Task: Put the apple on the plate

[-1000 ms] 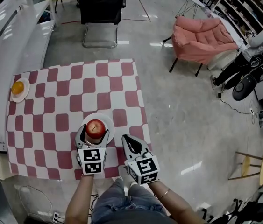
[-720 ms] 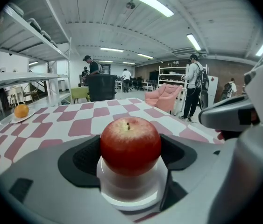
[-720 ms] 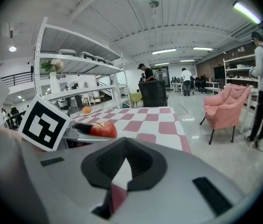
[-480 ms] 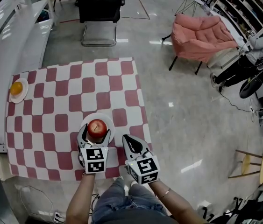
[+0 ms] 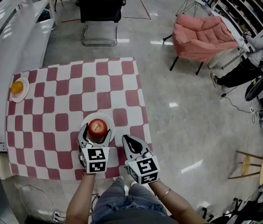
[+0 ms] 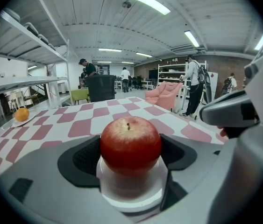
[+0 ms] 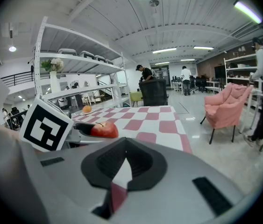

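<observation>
Gleaming red apple (image 6: 130, 143), stem up, on white plate (image 6: 132, 192), clamped in jaws of left gripper (image 5: 95, 132); right gripper (image 5: 127, 140), jaws together.

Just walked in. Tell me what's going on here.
A person works two handheld grippers at a checkered table. The left gripper is clamped on a red apple, which seems to rest on the white plate near the table's front edge. The right gripper is shut and empty beside it. An orange sits on a small plate far left.
</observation>
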`<state>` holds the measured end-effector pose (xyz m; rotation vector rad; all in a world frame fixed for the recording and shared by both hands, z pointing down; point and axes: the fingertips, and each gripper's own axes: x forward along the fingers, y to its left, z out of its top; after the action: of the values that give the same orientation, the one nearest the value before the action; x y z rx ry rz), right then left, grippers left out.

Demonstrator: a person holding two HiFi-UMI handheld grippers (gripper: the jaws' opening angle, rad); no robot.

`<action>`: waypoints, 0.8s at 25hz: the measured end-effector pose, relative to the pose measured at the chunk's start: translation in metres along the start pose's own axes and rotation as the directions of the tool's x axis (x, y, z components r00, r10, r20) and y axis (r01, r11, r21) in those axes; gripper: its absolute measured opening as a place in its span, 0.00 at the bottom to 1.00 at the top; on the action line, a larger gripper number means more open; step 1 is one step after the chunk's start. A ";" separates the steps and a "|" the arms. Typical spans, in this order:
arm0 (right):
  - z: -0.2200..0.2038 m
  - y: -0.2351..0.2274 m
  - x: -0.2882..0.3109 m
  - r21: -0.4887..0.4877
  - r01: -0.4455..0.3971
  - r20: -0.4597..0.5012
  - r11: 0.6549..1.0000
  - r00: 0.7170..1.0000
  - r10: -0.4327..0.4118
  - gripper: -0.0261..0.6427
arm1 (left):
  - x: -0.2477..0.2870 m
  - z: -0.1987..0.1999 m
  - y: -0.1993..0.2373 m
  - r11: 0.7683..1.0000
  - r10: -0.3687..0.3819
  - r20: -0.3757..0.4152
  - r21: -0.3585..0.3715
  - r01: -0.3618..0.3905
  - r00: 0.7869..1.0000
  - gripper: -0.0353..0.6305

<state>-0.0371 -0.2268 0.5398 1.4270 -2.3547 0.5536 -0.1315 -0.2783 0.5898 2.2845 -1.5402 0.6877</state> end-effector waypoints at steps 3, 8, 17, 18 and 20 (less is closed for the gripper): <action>-0.001 0.000 0.001 0.000 -0.002 0.000 1.000 1.000 0.002 0.06 | 0.001 -0.002 0.000 1.000 -0.005 0.000 0.002 0.005 1.000 0.66; -0.002 0.001 0.003 0.001 -0.007 -0.002 1.000 1.000 0.007 0.06 | 0.002 -0.003 0.000 1.000 -0.019 0.000 0.001 0.019 1.000 0.66; -0.002 0.002 0.001 -0.004 -0.015 0.000 1.000 1.000 0.015 0.06 | -0.002 0.002 -0.005 1.000 -0.021 0.021 0.006 0.021 1.000 0.66; -0.002 0.002 0.000 -0.004 -0.018 0.001 1.000 1.000 0.018 0.06 | -0.003 0.003 -0.006 1.000 -0.021 0.026 0.007 0.020 0.999 0.66; -0.002 0.004 -0.001 -0.006 -0.023 0.003 1.000 1.000 0.023 0.06 | -0.008 0.007 -0.007 1.000 -0.020 0.036 0.008 0.019 0.999 0.66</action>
<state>-0.0399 -0.2239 0.5406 1.4012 -2.3754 0.5503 -0.1264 -0.2730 0.5796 2.3271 -1.5320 0.6516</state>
